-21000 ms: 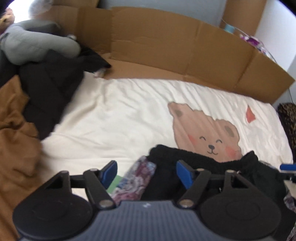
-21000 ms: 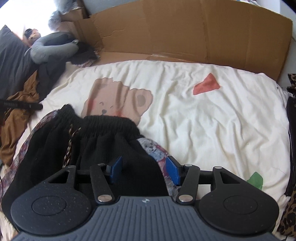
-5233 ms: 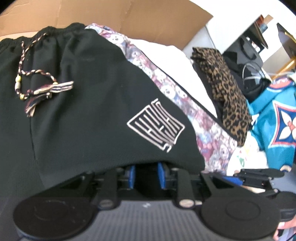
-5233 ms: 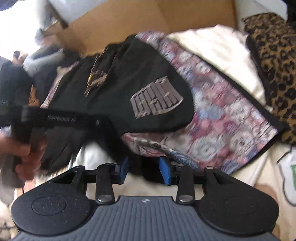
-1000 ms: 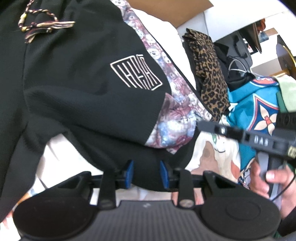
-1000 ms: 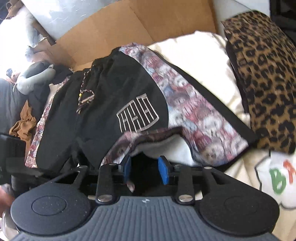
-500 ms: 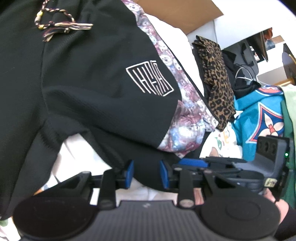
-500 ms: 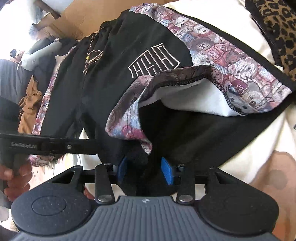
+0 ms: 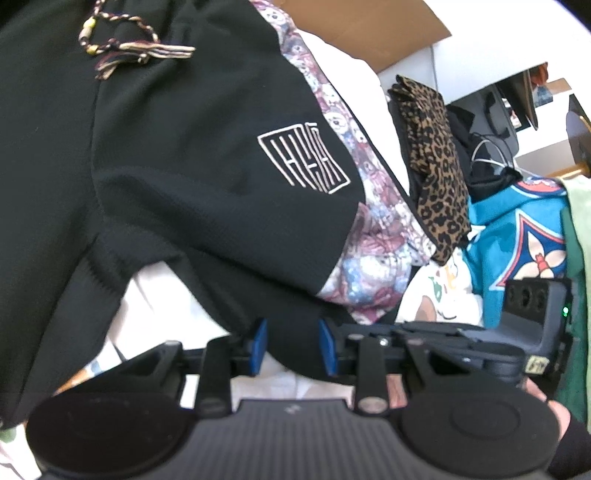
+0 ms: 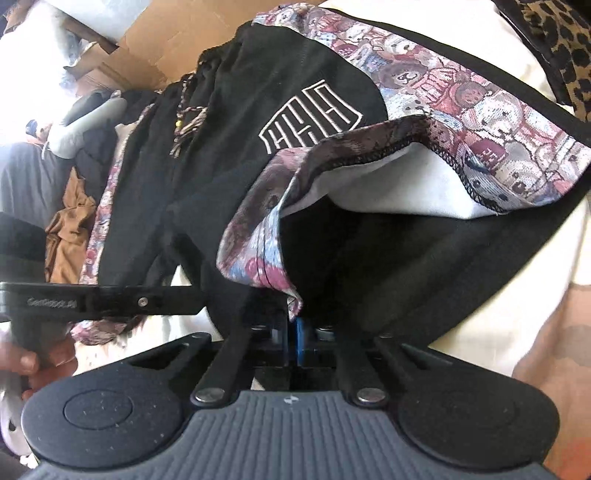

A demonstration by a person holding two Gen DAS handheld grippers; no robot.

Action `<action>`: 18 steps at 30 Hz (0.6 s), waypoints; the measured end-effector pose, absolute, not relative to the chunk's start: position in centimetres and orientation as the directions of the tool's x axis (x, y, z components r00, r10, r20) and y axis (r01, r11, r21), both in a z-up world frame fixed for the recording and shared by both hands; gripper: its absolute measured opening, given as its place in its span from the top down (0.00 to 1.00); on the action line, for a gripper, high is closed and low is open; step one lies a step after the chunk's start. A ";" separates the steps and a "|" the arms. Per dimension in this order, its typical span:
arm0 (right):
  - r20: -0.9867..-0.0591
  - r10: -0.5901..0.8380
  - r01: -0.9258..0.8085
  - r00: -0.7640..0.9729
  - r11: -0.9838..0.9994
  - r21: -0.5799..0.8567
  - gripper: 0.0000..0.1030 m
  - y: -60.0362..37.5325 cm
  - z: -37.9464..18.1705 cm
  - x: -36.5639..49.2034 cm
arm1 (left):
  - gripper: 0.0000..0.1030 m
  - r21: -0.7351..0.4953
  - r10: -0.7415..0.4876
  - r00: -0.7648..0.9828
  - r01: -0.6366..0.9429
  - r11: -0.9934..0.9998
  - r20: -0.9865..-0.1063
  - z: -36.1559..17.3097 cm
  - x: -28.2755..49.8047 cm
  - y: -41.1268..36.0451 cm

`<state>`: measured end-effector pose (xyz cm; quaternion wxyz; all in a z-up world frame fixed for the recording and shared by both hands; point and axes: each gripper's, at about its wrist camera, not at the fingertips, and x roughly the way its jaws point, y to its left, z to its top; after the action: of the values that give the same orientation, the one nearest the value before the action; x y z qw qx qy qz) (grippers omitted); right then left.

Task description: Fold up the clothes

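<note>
Two grippers (image 9: 291,345) (image 10: 291,341), ribbed black shorts (image 9: 177,155)

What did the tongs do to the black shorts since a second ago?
The right tongs dropped to the hem and snapped shut on the black shorts; a second ago they were open. The left tongs stayed as they were, clamped on the shorts' black hem. The leopard cloth did not move.

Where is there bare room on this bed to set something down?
Bare cream sheet shows in a strip between the black shorts and the leopard cloth, and at the near corner right of the shorts. The far left is crowded with piled clothes; a teal garment lies beyond the leopard cloth.
</note>
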<state>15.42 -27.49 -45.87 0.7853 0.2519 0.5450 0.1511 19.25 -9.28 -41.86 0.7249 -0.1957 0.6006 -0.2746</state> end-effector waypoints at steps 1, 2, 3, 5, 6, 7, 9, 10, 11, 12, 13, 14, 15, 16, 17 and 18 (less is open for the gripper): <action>-0.774 0.521 0.031 0.360 0.822 0.568 0.98 -27.5 -45.5 15.2 | 0.69 -0.614 -0.633 0.125 0.161 0.773 -0.764 -41.8 19.0 -9.2; -0.768 0.530 0.024 0.360 0.817 0.576 0.98 -27.4 -45.1 15.0 | 0.69 -0.615 -0.633 0.122 0.159 0.772 -0.764 -41.7 18.8 -9.2; -0.761 0.540 0.016 0.359 0.812 0.584 0.99 -27.4 -44.8 14.7 | 0.68 -0.616 -0.634 0.120 0.157 0.772 -0.764 -41.7 18.6 -9.1; -0.748 0.560 -0.010 0.357 0.803 0.596 0.99 -27.1 -43.9 14.3 | 0.68 -0.625 -0.640 0.112 0.142 0.768 -0.761 -41.6 18.2 -8.8; -0.743 0.568 -0.022 0.353 0.799 0.601 0.99 -27.1 -43.6 14.0 | 0.67 -0.630 -0.643 0.109 0.134 0.765 -0.758 -41.7 18.0 -8.6; -0.739 0.577 -0.033 0.349 0.795 0.605 0.99 -27.1 -43.3 13.9 | 0.66 -0.631 -0.644 0.108 0.128 0.765 -0.758 -41.7 17.9 -8.4; -0.730 0.593 -0.056 0.339 0.787 0.614 0.99 -26.9 -42.7 13.5 | 0.63 -0.627 -0.638 0.107 0.124 0.769 -0.762 -41.7 17.8 -8.1; -0.727 0.601 -0.064 0.331 0.783 0.618 0.99 -26.8 -42.7 13.4 | 0.62 -0.627 -0.638 0.107 0.121 0.770 -0.763 -41.7 17.7 -8.0; -0.724 0.609 -0.073 0.323 0.779 0.622 0.99 -26.8 -42.6 13.3 | 0.61 -0.627 -0.638 0.107 0.118 0.770 -0.763 -41.7 17.6 -7.8; -0.721 0.617 -0.082 0.315 0.775 0.627 0.99 -26.7 -42.5 13.2 | 0.59 -0.629 -0.639 0.106 0.114 0.769 -0.762 -41.7 17.5 -7.7; -0.719 0.624 -0.091 0.305 0.771 0.630 0.99 -26.6 -42.4 13.1 | 0.57 -0.629 -0.638 0.104 0.111 0.769 -0.763 -41.7 17.5 -7.5; -0.720 0.629 -0.102 0.292 0.769 0.631 0.99 -26.4 -42.5 13.0 | 0.57 -0.629 -0.638 0.103 0.108 0.770 -0.763 -41.7 17.4 -7.4; -0.721 0.635 -0.113 0.278 0.767 0.632 0.99 -26.3 -42.5 12.9 | 0.55 -0.629 -0.637 0.101 0.105 0.770 -0.764 -41.7 17.3 -7.2; -0.721 0.641 -0.127 0.264 0.764 0.633 0.99 -26.1 -42.4 12.7 | 0.55 -0.629 -0.637 0.100 0.102 0.771 -0.764 -41.7 17.3 -7.1; -0.720 0.647 -0.140 0.250 0.760 0.634 0.99 -26.0 -42.4 12.6 | 0.55 -0.630 -0.637 0.099 0.099 0.771 -0.764 -41.8 17.2 -6.9; -0.720 0.652 -0.155 0.236 0.757 0.635 0.99 -25.8 -42.4 12.5 | 0.55 -0.630 -0.637 0.098 0.095 0.771 -0.764 -41.8 17.2 -6.8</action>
<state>12.45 -25.80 -42.38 0.7538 0.2233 0.5570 0.2678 17.20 -6.77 -41.82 0.7081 -0.2187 0.6196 -0.2586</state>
